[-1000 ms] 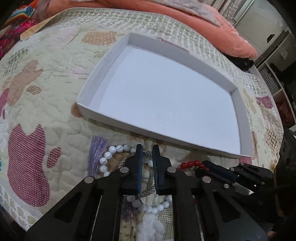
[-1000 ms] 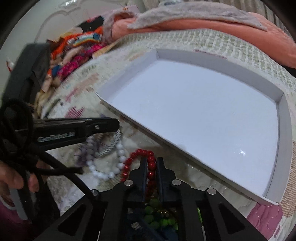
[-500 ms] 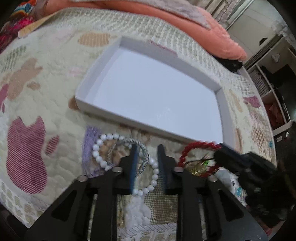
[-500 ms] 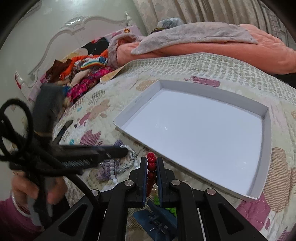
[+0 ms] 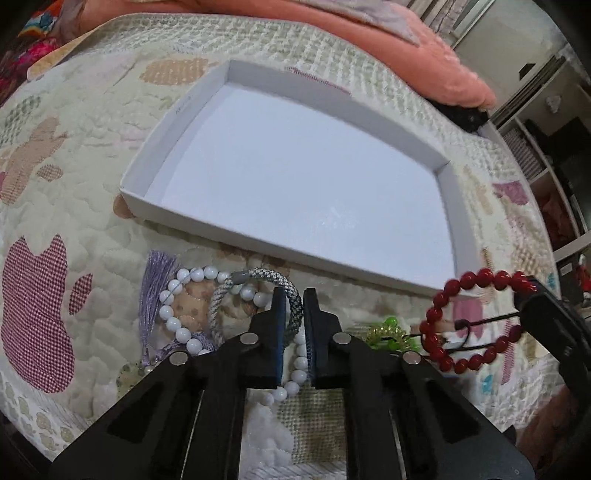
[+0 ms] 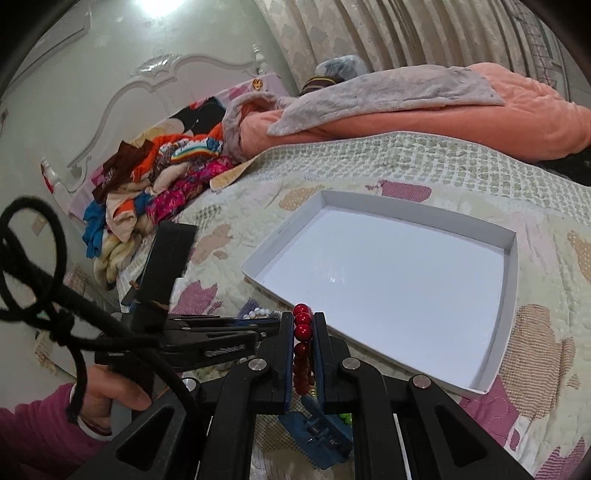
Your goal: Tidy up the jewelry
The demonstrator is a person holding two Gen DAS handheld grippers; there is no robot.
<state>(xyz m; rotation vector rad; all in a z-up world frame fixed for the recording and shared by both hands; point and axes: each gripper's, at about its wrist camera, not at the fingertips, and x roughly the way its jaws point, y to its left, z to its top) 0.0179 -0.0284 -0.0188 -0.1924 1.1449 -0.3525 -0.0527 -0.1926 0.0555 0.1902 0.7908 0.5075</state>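
Two tools, left (image 5: 294, 310) gripping woven bracelet (image 5: 258, 280), right (image 6: 303, 328) red beads (image 6: 302, 325), quilted bed (image 5: 74, 192)

1. Both views are evenly and fairly brightly lit by soft indoor light.
2. In the right wrist view a ceiling lamp (image 6: 153, 5) at the far left burns out to white.
3. A small glint sits on the white tray (image 6: 508, 291) floor; shadows under its walls are faint.
4. Fisheye bending curves the quilt (image 5: 55, 206) and darkens all corners.
5. The red bead bracelet (image 5: 476, 321) is slightly smeared at the right; near parts look soft.
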